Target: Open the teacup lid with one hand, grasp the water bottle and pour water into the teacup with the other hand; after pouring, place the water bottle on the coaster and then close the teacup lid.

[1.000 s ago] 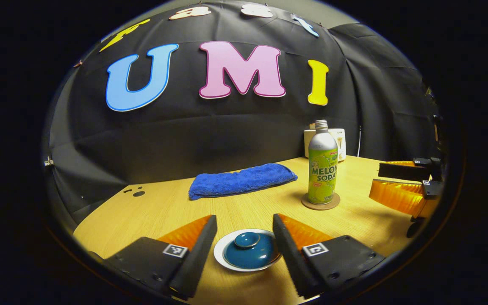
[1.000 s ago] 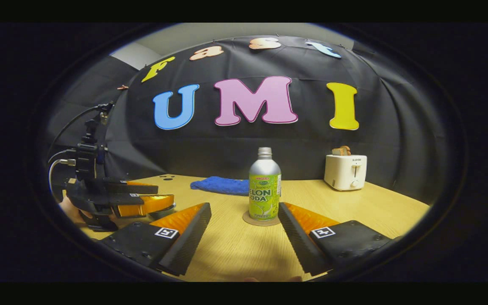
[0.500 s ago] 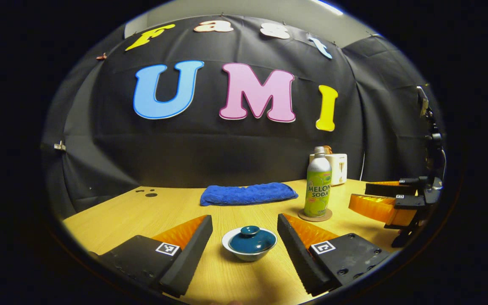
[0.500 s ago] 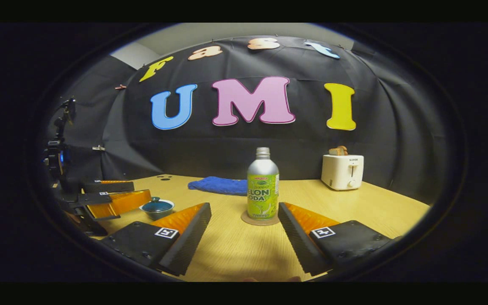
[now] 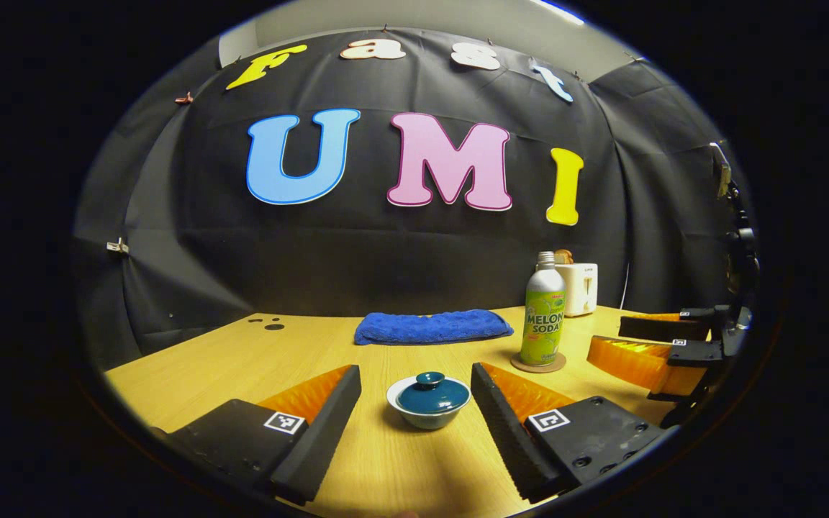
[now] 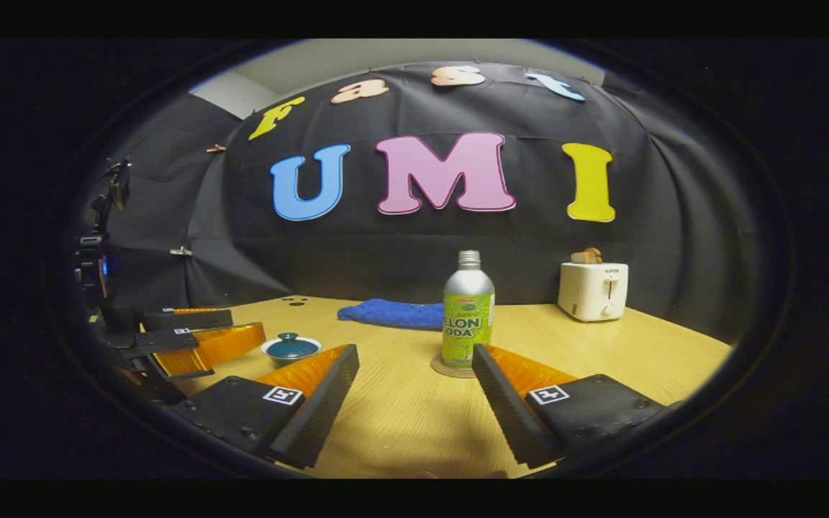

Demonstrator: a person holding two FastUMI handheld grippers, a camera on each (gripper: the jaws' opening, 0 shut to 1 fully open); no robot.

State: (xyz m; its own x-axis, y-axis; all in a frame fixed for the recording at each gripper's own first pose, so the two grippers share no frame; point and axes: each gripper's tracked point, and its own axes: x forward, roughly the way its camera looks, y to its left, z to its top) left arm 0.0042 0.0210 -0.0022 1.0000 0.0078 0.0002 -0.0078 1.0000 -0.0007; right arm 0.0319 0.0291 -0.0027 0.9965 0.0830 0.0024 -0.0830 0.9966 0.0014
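Note:
A white teacup [image 5: 428, 411] with a teal lid [image 5: 432, 393] on it stands on the wooden table, just ahead of my left gripper [image 5: 414, 378], which is open with nothing between its fingers. The same teacup [image 6: 291, 349] appears at the left in the right gripper view. A green and silver bottle [image 6: 468, 312] stands upright on a round brown coaster [image 6: 450, 369], a little ahead of my open right gripper [image 6: 414, 360]. The bottle [image 5: 544, 311] and coaster [image 5: 537, 364] also lie to the right in the left gripper view, with the right gripper [image 5: 655, 347] beyond them.
A folded blue towel [image 5: 433, 326] lies at the back of the table [image 5: 299, 360]. A white toaster [image 6: 593, 291] stands at the back right. The left gripper [image 6: 195, 334] appears at the left edge of the right gripper view.
My left gripper has drawn back and levelled out, so the teacup sits farther ahead instead of between the fingertips. The right gripper view has shifted slightly left; the bottle appears further right.

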